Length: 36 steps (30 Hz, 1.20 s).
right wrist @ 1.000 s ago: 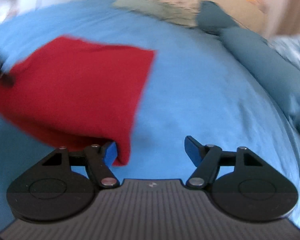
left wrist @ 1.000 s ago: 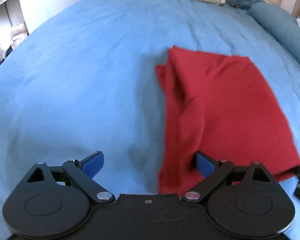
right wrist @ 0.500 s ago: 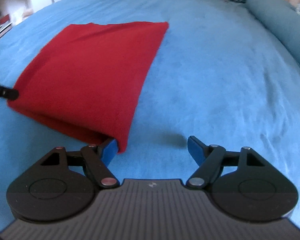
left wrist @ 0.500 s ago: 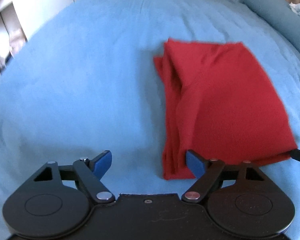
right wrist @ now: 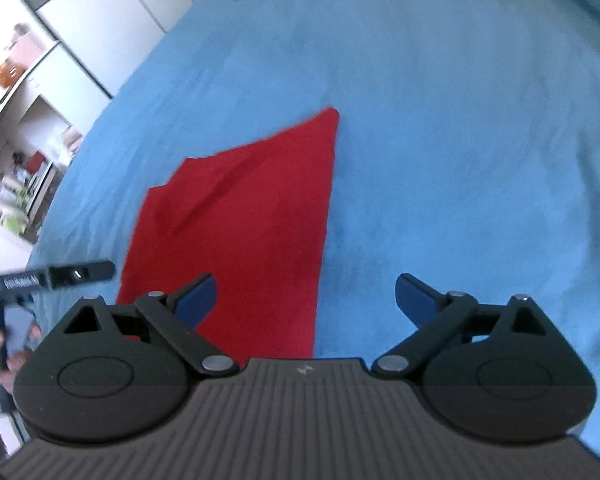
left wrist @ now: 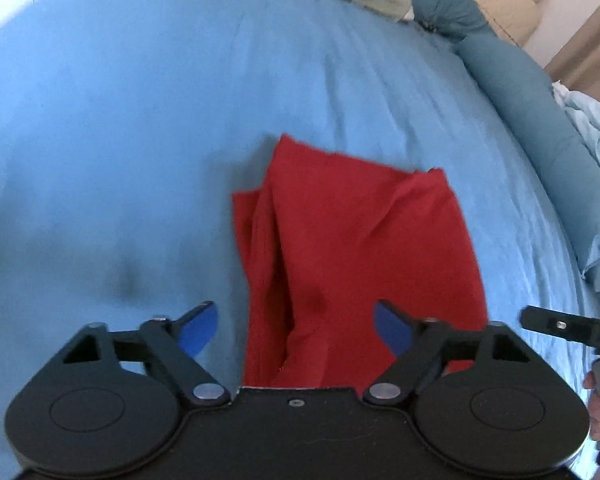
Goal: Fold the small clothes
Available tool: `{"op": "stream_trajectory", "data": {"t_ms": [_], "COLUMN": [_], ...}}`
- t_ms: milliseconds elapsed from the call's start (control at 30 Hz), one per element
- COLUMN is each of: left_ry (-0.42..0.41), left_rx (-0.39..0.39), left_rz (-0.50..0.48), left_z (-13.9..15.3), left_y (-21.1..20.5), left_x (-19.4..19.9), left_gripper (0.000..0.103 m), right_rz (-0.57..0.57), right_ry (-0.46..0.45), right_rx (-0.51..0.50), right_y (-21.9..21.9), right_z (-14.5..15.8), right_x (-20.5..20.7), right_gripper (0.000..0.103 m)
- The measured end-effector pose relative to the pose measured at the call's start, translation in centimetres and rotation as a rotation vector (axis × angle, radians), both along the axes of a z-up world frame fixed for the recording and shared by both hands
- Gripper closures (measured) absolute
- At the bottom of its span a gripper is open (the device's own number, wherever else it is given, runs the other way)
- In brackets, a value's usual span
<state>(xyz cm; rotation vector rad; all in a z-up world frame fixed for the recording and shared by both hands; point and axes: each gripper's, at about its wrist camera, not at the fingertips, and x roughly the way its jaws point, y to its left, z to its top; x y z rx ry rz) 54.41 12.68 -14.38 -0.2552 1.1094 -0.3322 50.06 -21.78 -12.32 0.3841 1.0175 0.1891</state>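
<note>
Red cloth (left wrist: 364,240) lies folded on the blue bedspread (left wrist: 140,140), below both tools. We hold the left gripper (left wrist: 296,330) wide and empty; the right gripper (right wrist: 306,300) is opening, empty too. Risk: the loose left layers could slide apart when regripped.

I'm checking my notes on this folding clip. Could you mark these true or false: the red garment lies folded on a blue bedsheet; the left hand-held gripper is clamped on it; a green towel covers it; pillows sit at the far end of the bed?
1. The red garment lies folded on the blue bedsheet. True.
2. The left hand-held gripper is clamped on it. False: its fingers stand apart, gripping nothing.
3. A green towel covers it. False: nothing lies on it.
4. Pillows sit at the far end. True.
</note>
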Motion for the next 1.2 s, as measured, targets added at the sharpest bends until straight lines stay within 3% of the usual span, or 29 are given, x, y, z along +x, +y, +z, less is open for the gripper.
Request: {"op": "stream_trajectory", "data": {"t_ms": [100, 200, 333, 367, 400, 433, 533, 633, 833, 1033, 1200], "left_ry": [0.024, 0.045, 0.03, 0.027, 0.029, 0.031, 0.014, -0.015, -0.069, -0.128, -0.089], "left_rx": [0.004, -0.005, -0.012, -0.014, -0.024, -0.03, -0.013, 0.014, 0.043, 0.055, 0.025], "left_rz": [-0.022, -0.042, -0.05, -0.055, -0.06, -0.062, -0.064, -0.068, -0.113, -0.172, -0.173], "left_z": [-1.6, -2.6, -2.8, -2.8, -2.8, -2.7, -2.2, -1.4, 1.8, 6.6, 5.5], "left_y": [-0.2, -0.1, -0.1, -0.2, -0.1, -0.3, -0.7, -1.3, -2.9, -6.1, -9.6], "left_x": [0.9, 0.6, 0.5, 0.5, 0.5, 0.4, 0.1, -0.3, -2.4, -9.4, -15.5], "left_gripper": [0.029, 0.031, 0.036, 0.043, 0.053, 0.056, 0.069, 0.078, 0.082, 0.082, 0.082], "right_rz": [-0.005, 0.007, 0.003, 0.004, 0.013, 0.026, 0.041, 0.039, 0.069, 0.066, 0.033], "right_ry": [0.022, 0.042, 0.055, 0.058, 0.058, 0.062, 0.056, 0.021, -0.059, -0.057, -0.004], "right_rx": [0.018, 0.041, 0.075, 0.08, 0.09, 0.105, 0.08, 0.058, 0.067, 0.055, -0.004], "right_y": [0.7, 1.4, 1.6, 1.8, 2.0, 2.1, 2.6, 2.8, 3.1, 0.7, -1.7], "right_z": [-2.1, -3.3, -4.0, -4.1, -4.1, -4.1, -3.6, -2.5, 1.6, 5.6, 5.5], "right_x": [0.8, 1.2, 1.8, 2.1, 2.2, 2.5, 3.0, 2.3, 0.0, -6.4, -12.4], "right_gripper": [0.0, 0.01, 0.011, 0.012, 0.021, 0.037, 0.052, 0.06, 0.063, 0.063, 0.063]}}
